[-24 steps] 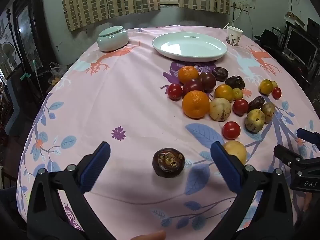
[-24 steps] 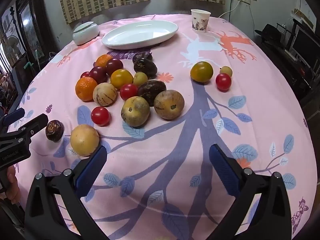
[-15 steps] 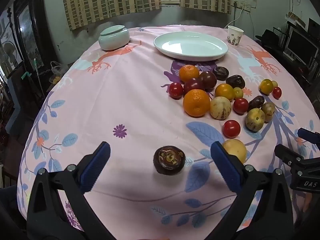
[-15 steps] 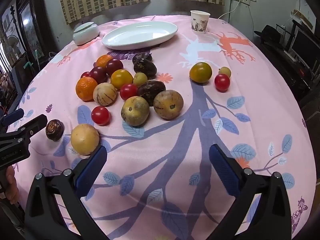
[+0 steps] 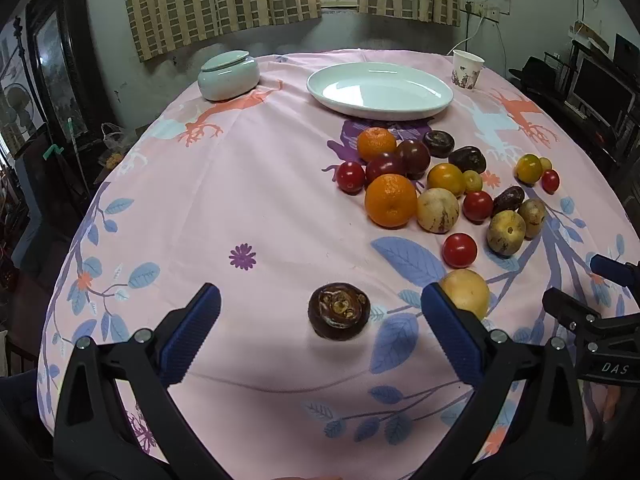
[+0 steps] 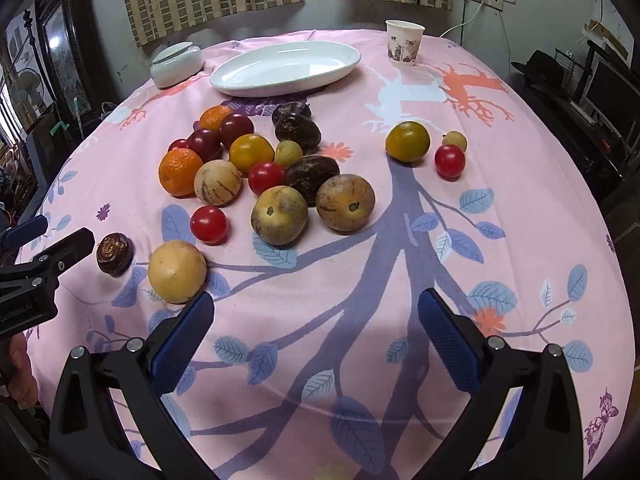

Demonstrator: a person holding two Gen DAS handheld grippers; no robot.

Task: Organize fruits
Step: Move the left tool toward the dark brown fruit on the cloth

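Observation:
A dark brown mangosteen [image 5: 338,311] lies alone on the pink cloth, just ahead of my open, empty left gripper [image 5: 320,332]; it also shows in the right wrist view [image 6: 115,253]. A pale yellow fruit [image 5: 466,292] lies beside the left gripper's right finger. A cluster of oranges [image 5: 390,200], tomatoes, plums and melons lies further right. An empty white oval plate [image 5: 379,91] stands at the back. My right gripper [image 6: 312,340] is open and empty over bare cloth, near the yellow fruit [image 6: 177,271].
A lidded pale green jar [image 5: 229,75] stands at the back left and a paper cup [image 5: 466,69] at the back right. A yellow tomato [image 6: 407,141] and a red one [image 6: 449,161] lie apart to the right. Furniture surrounds the round table.
Both views have shifted very slightly. The mangosteen sits a touch closer to the left gripper. Nothing was taken hold of or let go.

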